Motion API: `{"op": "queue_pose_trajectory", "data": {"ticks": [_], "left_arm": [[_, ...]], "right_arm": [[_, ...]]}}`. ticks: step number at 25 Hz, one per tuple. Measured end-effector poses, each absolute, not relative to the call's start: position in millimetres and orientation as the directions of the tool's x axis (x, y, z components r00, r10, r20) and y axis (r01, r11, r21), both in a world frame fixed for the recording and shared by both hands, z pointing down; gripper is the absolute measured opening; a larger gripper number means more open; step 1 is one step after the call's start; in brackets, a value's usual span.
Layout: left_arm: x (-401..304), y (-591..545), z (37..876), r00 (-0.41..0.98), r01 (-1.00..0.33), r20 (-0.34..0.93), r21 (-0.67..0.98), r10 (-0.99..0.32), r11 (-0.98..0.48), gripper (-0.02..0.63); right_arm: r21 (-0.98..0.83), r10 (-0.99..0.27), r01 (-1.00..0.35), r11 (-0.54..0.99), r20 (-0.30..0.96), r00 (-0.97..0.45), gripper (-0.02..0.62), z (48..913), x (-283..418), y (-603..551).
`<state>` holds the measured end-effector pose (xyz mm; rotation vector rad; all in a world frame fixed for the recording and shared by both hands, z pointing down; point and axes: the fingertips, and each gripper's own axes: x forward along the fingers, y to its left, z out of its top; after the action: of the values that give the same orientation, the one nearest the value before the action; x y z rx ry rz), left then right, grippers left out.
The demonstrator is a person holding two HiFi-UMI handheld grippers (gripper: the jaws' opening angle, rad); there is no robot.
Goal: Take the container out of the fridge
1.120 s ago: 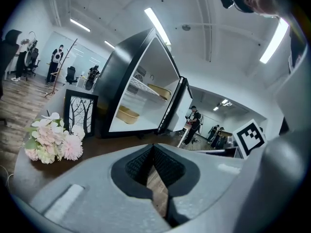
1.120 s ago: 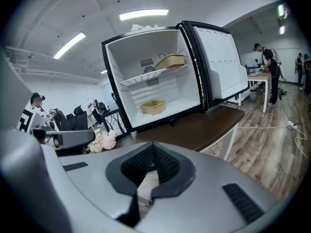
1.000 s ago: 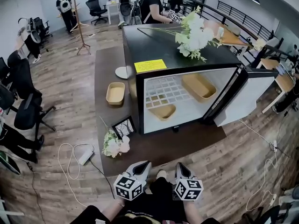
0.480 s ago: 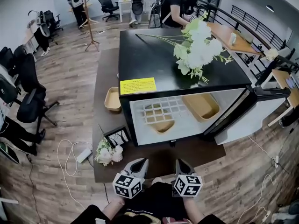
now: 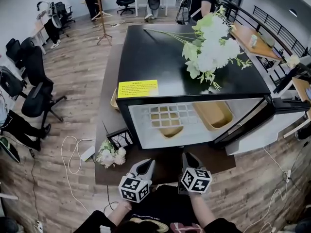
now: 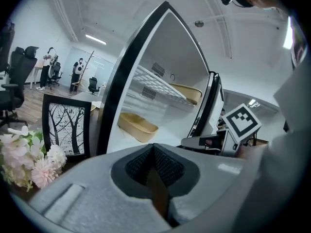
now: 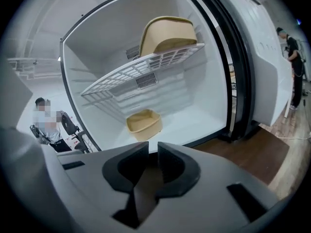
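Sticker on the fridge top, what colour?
Yellow sticker, clearest in the head view.

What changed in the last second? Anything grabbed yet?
Both grippers moved closer to the open fridge. The right gripper has just been opening its jaws, nothing between them. The left gripper stays shut and empty. The shelf container and the lower container sit untouched; door still open.

I hold both grippers low in front of my body, side by side, just short of the open mini fridge [image 5: 160,62] and angled slightly down toward it. My left gripper [image 5: 144,166] has its jaws pressed together, empty. My right gripper [image 5: 189,158] has just been opening: a narrow gap, nothing between its jaws.
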<state>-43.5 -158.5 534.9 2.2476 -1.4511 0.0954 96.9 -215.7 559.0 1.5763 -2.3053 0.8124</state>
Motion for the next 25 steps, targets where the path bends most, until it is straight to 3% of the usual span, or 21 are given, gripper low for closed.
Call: {"op": "queue_pose_trajectory", "data": {"ticks": [12, 25], "left_arm": [[-73.2, -161.1, 534.7, 0.424, -0.878, 0.33, 0.377, -0.843, -0.295, 0.008], [-86.3, -166.6, 532.8, 0.412, -0.89, 0.331, 0.348, -0.849, -0.296, 0.008]], "right_arm": [[-0.424, -0.808, -0.899, 0.108, 0.489, -0.328, 0.148, 552.3, 77.0, -264.0], [-0.442, -0.787, -0.895, -0.06, 0.573, -0.23, 0.156, 565.4, 67.7, -311.2]]}}
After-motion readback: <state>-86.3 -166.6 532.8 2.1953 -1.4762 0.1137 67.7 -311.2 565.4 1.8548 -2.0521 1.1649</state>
